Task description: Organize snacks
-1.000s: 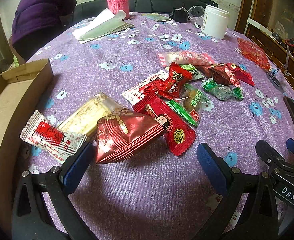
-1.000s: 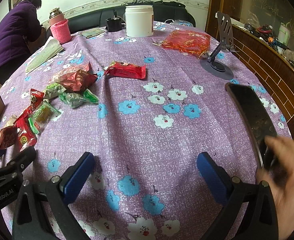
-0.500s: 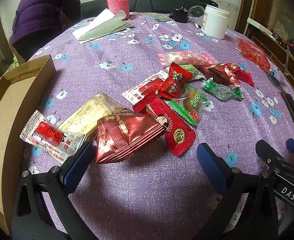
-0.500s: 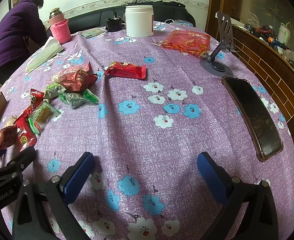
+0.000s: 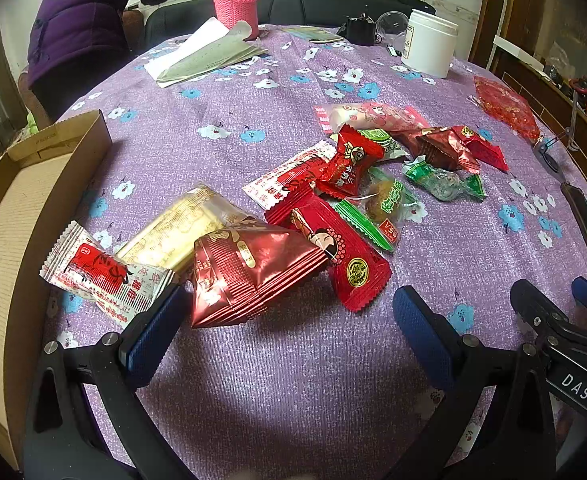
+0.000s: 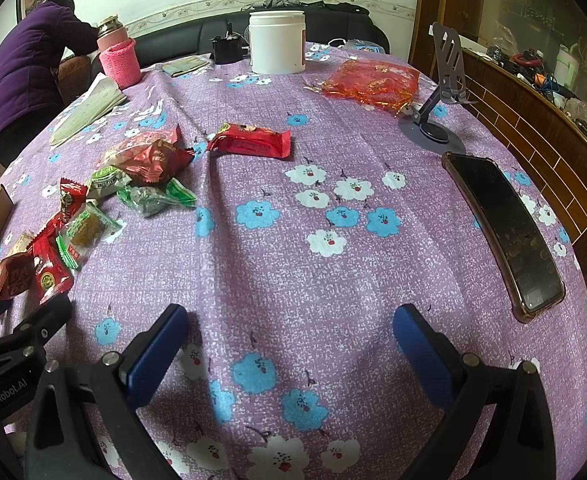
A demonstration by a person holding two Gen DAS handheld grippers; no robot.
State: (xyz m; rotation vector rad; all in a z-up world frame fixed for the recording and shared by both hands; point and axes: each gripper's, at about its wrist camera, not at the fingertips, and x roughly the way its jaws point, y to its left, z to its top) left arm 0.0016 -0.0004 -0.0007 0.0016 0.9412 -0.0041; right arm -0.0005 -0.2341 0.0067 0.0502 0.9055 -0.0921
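The left gripper (image 5: 285,312) stands wide open and empty over the purple cloth (image 5: 293,380), its left finger (image 5: 153,332) just beside a dark red foil pack (image 5: 249,272). The other snacks (image 5: 373,184) lie scattered beyond it; a cardboard box (image 5: 9,216) sits at the left. The right gripper (image 6: 285,340) is also wide open, holding nothing, over bare cloth, with a phone (image 6: 505,232) to its right.

A home living room is being shown.
A floral tablecloth (image 6: 333,240) is being backed by a far black sofa (image 6: 181,42).
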